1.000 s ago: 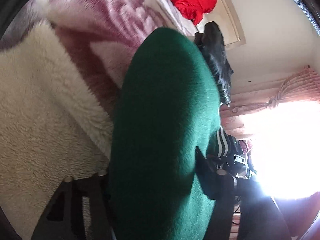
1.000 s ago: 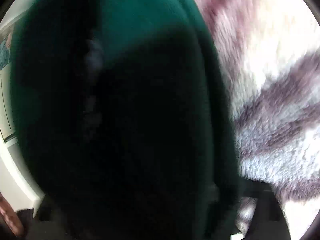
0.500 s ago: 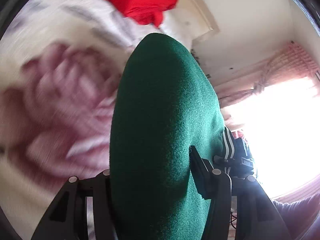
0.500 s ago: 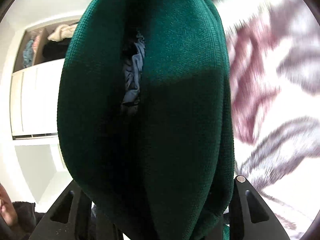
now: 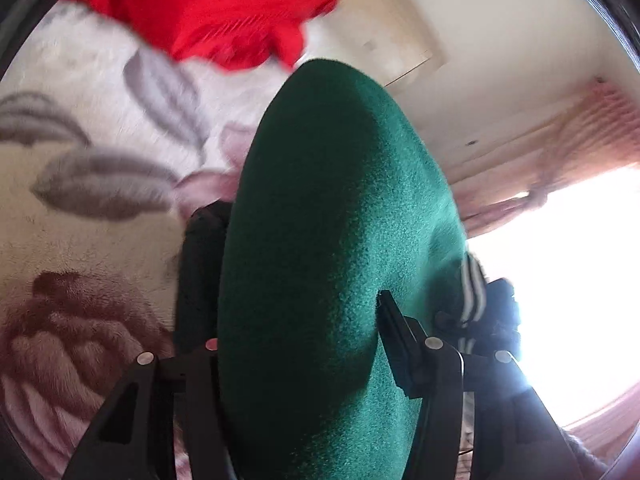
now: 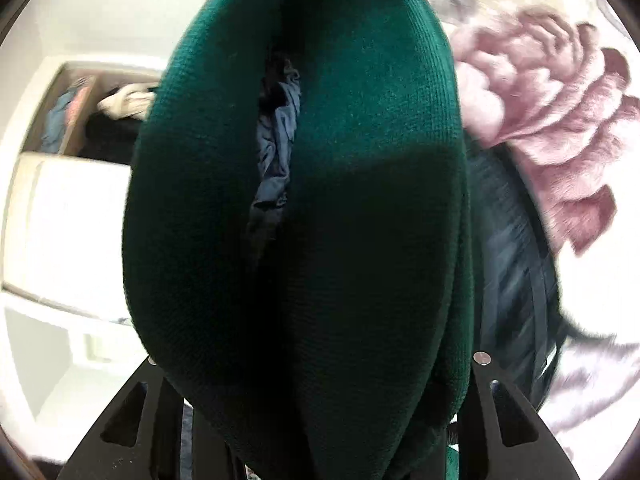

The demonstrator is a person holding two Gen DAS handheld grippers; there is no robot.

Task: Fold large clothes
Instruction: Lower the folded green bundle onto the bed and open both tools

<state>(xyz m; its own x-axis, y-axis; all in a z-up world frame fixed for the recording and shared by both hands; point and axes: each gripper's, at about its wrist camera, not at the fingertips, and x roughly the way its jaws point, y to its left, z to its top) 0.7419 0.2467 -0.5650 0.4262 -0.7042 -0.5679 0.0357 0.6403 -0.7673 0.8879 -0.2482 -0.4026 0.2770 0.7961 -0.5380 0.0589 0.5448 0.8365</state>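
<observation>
A dark green knit garment [image 5: 340, 240] bulges up between the fingers of my left gripper [image 5: 304, 332], which is shut on it. It has white stripes at its right edge [image 5: 470, 292]. In the right wrist view the same green garment [image 6: 320, 220] fills the middle, with a dark blue lining [image 6: 276, 140] showing in a fold. My right gripper [image 6: 316, 364] is shut on it; its fingertips are hidden under the cloth.
A fluffy white blanket with pink and grey flowers [image 5: 100, 160] lies below; it also shows in the right wrist view [image 6: 552, 100]. A red garment [image 5: 224, 8] lies on it. A black garment [image 5: 200, 272] hangs at left. An open wardrobe [image 6: 92, 120] and a bright window [image 5: 560, 280] stand around.
Both grippers have lifted and swung with the green garment. The red garment has come closer in the left view; the right view has cleared from dark blur to show wardrobe and blanket.
</observation>
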